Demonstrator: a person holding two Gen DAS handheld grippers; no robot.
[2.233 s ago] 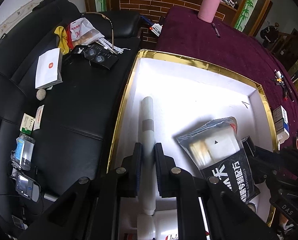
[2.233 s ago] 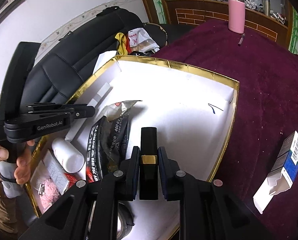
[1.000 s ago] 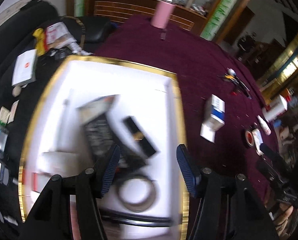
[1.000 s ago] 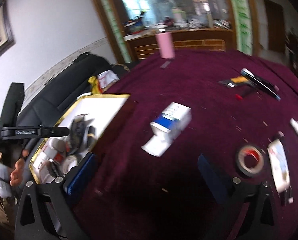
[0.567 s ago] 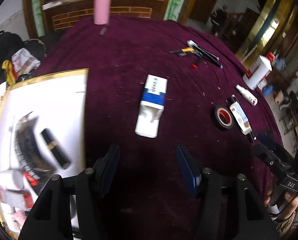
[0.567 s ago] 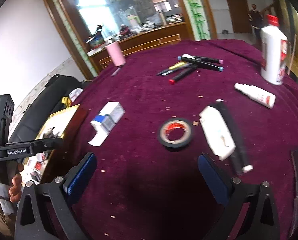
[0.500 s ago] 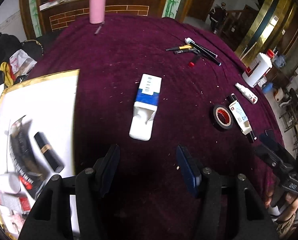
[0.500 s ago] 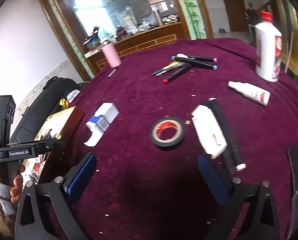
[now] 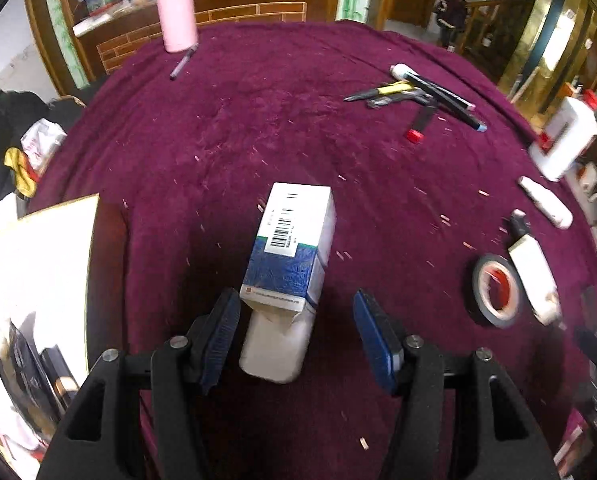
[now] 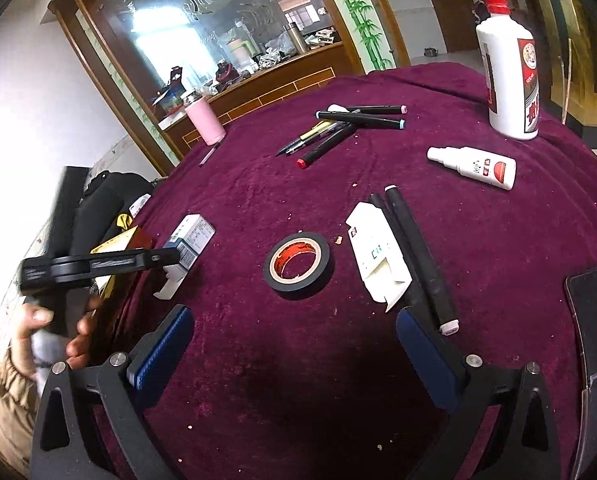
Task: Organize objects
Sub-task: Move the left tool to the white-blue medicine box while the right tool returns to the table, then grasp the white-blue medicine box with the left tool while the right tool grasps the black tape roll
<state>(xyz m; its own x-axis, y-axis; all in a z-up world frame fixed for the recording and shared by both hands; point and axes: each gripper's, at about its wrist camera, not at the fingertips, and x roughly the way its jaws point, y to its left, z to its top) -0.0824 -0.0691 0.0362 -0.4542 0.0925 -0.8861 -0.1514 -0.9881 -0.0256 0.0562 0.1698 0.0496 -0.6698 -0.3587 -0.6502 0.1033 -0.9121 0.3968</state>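
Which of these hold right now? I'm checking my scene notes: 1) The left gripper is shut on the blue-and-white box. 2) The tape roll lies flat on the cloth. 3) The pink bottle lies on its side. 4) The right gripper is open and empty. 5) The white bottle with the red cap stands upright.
1) False. The left gripper is open; the box lies between its pads, not clamped.
2) True. The tape roll lies flat on the cloth.
3) False. The pink bottle stands upright at the far edge.
4) True. The right gripper is open with nothing between its pads.
5) True. The white bottle stands upright.
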